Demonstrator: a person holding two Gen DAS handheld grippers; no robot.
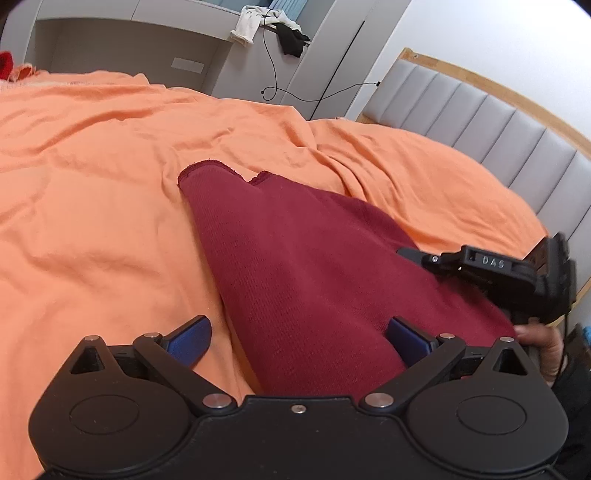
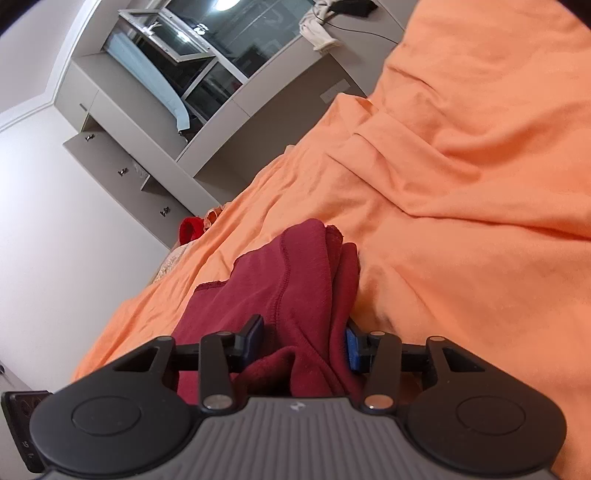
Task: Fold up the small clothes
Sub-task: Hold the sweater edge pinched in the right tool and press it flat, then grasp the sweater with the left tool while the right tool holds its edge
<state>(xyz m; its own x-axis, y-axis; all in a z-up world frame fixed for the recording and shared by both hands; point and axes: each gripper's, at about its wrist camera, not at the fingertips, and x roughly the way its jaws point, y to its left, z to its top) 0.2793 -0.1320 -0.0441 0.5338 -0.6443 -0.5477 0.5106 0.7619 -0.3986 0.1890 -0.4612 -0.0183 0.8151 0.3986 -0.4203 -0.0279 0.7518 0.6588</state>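
A dark red knit garment point(image 1: 295, 258) lies on the orange bed cover point(image 1: 92, 221), narrowing to a hemmed end farther from me. My left gripper point(image 1: 299, 339) stands open, its blue pads wide apart over the garment's near part, one pad above the orange cover. In the right wrist view the garment point(image 2: 295, 280) is bunched into folds, and my right gripper point(image 2: 304, 343) is shut on that bunch with both pads against the cloth. The right gripper point(image 1: 413, 254) also shows at the garment's right edge in the left wrist view, with a hand point(image 1: 539, 343) behind it.
The orange bed cover point(image 2: 461, 258) is wrinkled all around. A grey padded headboard point(image 1: 480, 110) with a wooden rim runs along the right. Grey cabinets point(image 1: 129, 44) stand behind the bed, with clothes point(image 1: 247, 26) and a hanging cable point(image 1: 273, 74). A bright red item point(image 2: 192, 227) lies at the bed's far edge.
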